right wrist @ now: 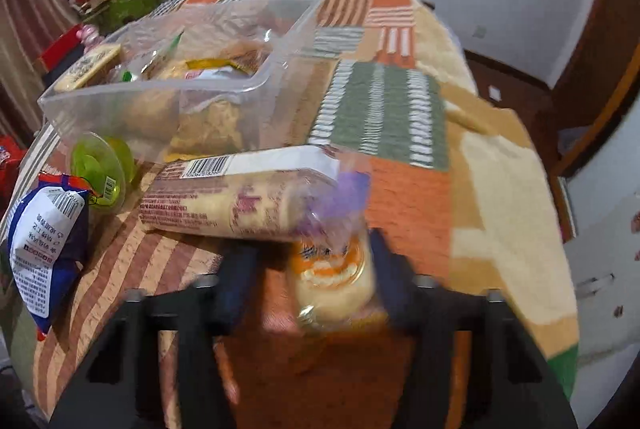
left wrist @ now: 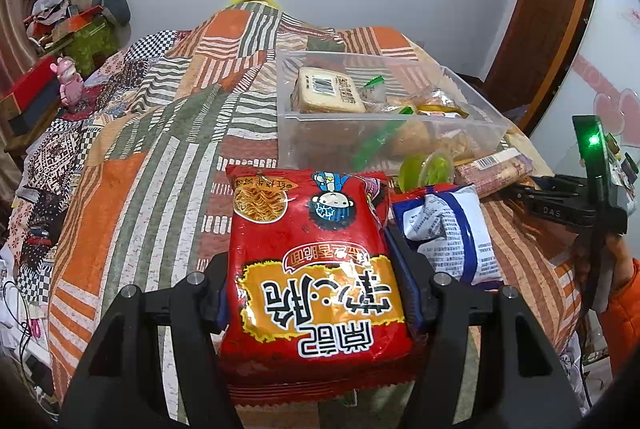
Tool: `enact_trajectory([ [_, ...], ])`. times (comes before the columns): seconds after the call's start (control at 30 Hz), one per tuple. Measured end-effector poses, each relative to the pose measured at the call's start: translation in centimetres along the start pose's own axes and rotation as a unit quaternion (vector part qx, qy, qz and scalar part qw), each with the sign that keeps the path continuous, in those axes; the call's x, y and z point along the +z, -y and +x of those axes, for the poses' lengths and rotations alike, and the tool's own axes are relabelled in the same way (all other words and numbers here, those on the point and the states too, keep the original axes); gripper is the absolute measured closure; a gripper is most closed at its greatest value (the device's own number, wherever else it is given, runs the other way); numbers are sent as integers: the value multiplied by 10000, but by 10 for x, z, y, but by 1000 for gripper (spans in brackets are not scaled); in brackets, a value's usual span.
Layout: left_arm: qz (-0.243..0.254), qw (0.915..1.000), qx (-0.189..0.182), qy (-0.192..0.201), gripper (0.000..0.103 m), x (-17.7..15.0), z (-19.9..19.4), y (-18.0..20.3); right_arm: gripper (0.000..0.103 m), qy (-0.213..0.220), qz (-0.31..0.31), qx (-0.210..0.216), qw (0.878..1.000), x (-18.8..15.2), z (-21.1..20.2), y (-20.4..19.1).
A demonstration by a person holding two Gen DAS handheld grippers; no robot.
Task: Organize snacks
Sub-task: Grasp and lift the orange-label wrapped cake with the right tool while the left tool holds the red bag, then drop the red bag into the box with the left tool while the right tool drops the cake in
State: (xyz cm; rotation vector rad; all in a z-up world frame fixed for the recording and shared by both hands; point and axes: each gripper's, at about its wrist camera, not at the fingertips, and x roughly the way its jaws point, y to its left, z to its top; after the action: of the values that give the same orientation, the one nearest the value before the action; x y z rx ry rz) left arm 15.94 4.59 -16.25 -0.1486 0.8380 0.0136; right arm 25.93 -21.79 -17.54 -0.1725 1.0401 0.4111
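Snacks partly sorted: red noodle packet (left wrist: 316,269) clamped in left gripper (left wrist: 316,293), small cake pack (right wrist: 334,285) between right gripper (right wrist: 312,281) fingers, blurred, grip impossible to confirm. Beyond, on quilt (left wrist: 140,149): blue bag (left wrist: 448,229), green jelly cup (right wrist: 100,165), long biscuit pack (right wrist: 240,189) still loose, crowding path to clear bin (left wrist: 384,121), several packs already inside

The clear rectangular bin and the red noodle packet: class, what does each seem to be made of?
Clear rectangular bin: likely rigid transparent plastic, glossy; the snacks inside show through its walls. Red noodle packet: apparently thin plastic film, shiny; it crinkles, catches glare, and has a crimped end seal.
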Motion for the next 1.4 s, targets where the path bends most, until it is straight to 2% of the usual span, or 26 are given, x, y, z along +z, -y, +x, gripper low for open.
enact_trajectory([
  [0.17,5,10000,-16,74,40,4,-3,2,71,83,11,-15,10000,-11,-12,1],
  [0.33,63,9997,-67,242,40,13,-12,7,71,281,11,-255,9993,-23,-38,5],
  [0.53,145,9988,-141,455,40,30,-22,16,71,678,194,-374,9968,-15,-74,18],
  [0.73,208,9972,-225,678,40,58,-24,27,71,1189,163,-228,9925,7,-100,10],
  [1.03,331,9950,-274,896,40,101,-10,43,71,1556,47,154,9877,48,-91,-23],
  [1.27,341,9955,-327,826,40,123,16,49,71,1654,15,306,9857,80,-69,-38],
  [1.4,272,9961,-413,727,40,136,34,50,71,1556,11,330,9873,97,-49,-46],
])
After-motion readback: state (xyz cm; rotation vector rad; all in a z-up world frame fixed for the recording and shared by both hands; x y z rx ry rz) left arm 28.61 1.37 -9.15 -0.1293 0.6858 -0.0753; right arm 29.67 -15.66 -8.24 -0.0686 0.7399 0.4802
